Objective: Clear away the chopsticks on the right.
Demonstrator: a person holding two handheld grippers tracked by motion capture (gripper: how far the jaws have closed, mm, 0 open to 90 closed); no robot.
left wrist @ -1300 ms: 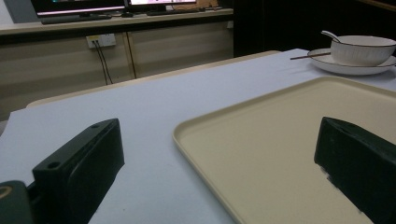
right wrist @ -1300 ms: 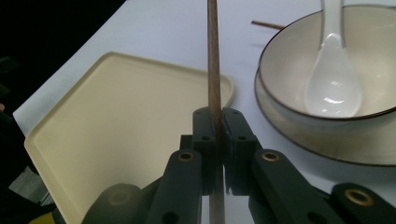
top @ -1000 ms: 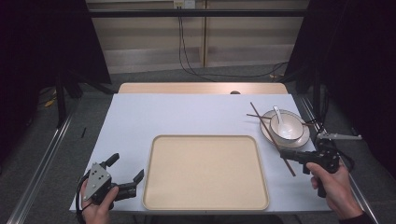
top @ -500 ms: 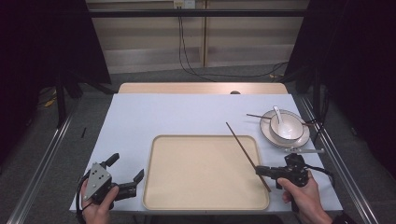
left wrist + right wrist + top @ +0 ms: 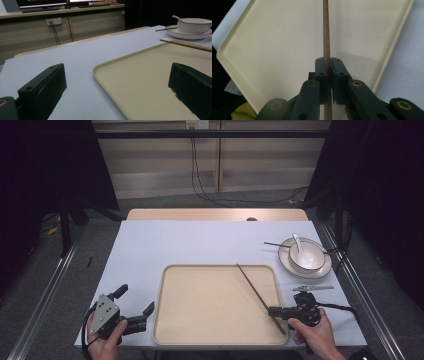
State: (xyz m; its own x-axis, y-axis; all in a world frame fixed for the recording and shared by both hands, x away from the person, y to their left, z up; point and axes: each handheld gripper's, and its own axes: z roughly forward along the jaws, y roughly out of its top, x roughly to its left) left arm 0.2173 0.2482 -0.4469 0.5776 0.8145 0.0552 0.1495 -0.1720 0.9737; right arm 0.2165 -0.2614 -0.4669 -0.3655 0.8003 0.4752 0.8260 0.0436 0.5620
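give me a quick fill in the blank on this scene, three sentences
1. The right hand-held gripper is shut on a ____.
2. That stick hangs over the beige ____.
3. In the bowl on the plate rests a white ____.
4. The left hand-held gripper has its jaws ____.

Missing words: chopstick; tray; spoon; open

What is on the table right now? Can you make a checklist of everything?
Surface: white table.
Job's things: chopstick over the beige tray; second chopstick resting on the plate, which holds the bowl and spoon.
Clutter: nothing seen.
Grippers: right gripper shut on chopstick; left gripper open, holding nothing, beside the tray.
Cables: wires behind the table.
Surroundings: dark, wooden panels behind.
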